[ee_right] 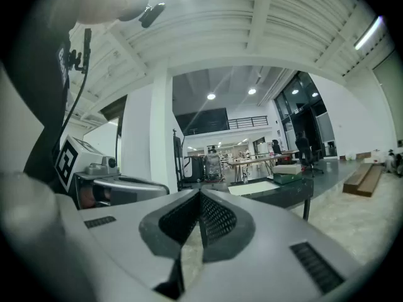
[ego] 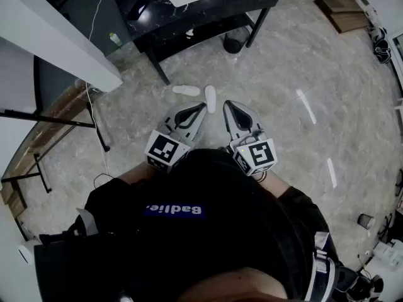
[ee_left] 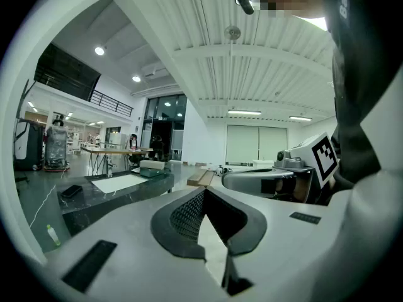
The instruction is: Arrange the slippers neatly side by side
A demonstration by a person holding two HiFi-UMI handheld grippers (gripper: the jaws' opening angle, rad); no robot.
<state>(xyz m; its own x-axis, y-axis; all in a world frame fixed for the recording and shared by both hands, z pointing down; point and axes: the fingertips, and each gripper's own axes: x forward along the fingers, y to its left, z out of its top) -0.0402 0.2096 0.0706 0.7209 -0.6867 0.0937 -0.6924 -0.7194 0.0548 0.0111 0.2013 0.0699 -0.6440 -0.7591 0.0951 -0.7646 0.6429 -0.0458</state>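
Head view showed you standing over a pale marble floor (ego: 283, 106). The first slipper (ego: 186, 90) lay crosswise and the second slipper (ego: 210, 98) lay lengthwise just beside its end, the 2 at roughly a right angle, near a leg of the black table (ego: 189, 8). You held the left gripper (ego: 200, 107) and the right gripper (ego: 228, 104) close to your chest, above the pair. In each gripper view the jaws were pressed together at the tips with nothing between them. Both slippers looked thin, white and soft, so I judged them light and floppy, and likely to slide easily on the polished stone. Pinching 1 by the edge of its sole near the heel would probably turn it best. Only 1 container showed, a dark bin (ego: 235, 43) under the table, and its contents could not be seen.
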